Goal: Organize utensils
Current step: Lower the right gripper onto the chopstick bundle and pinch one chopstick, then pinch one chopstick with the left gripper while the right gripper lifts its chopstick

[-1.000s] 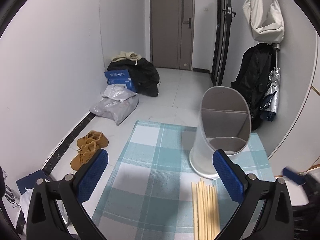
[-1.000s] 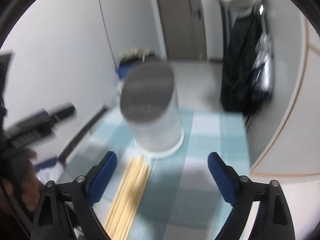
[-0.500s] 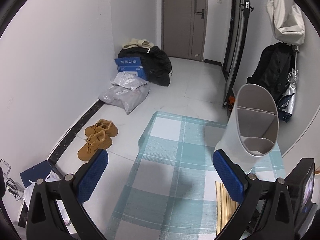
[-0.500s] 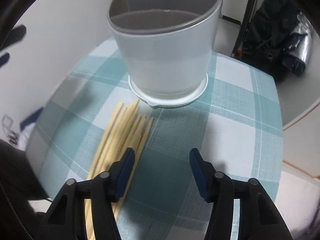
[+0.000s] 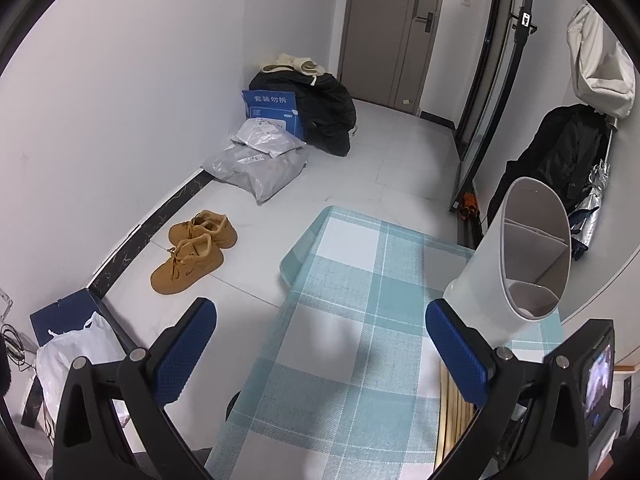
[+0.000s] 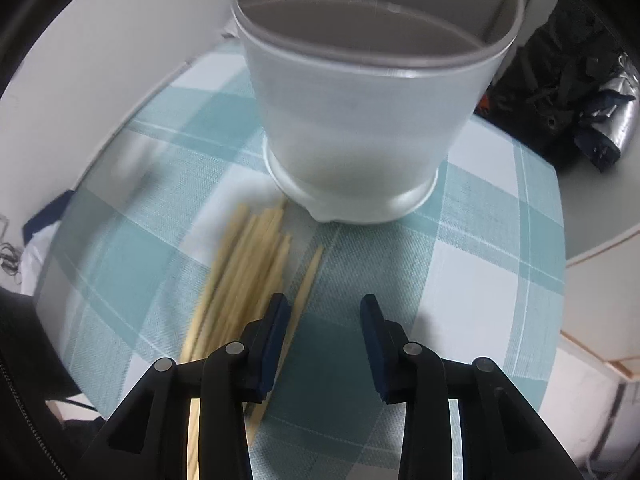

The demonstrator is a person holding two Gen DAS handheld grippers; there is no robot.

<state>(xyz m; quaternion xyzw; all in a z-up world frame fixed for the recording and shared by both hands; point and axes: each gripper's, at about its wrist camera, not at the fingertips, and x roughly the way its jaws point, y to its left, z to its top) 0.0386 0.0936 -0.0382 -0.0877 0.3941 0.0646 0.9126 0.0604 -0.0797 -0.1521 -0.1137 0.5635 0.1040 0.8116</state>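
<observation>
Picking step: judged to be a first grab at the chopsticks [image 6: 244,276], a loose bundle lying flat on the checked cloth [image 6: 472,248] over the counter.
Right gripper [image 6: 324,340]: fingers partly apart and empty; the bundle lies just ahead of and beside the left-hand finger, and one stray stick runs past its tip.
Left gripper [image 5: 320,356]: fingers wide apart, holding nothing, hanging over bare cloth.
Holder [image 6: 360,92]: a white divided utensil cup standing upright beyond the right fingers, its base close to the far ends of the sticks.
Doing it well: shift the right fingers sideways until they straddle a few sticks, go low, and close near mid-length so the sticks do not pivot or fan out; the flat lie probably makes them slippery to pinch.
Right wrist view only: the stick tips against the cup base, though blurred.
Left wrist view only: the cup's inner dividers, the near ends of the sticks behind the right-hand finger, plus shoes [image 5: 192,252] and bags [image 5: 260,160] on the floor.
</observation>
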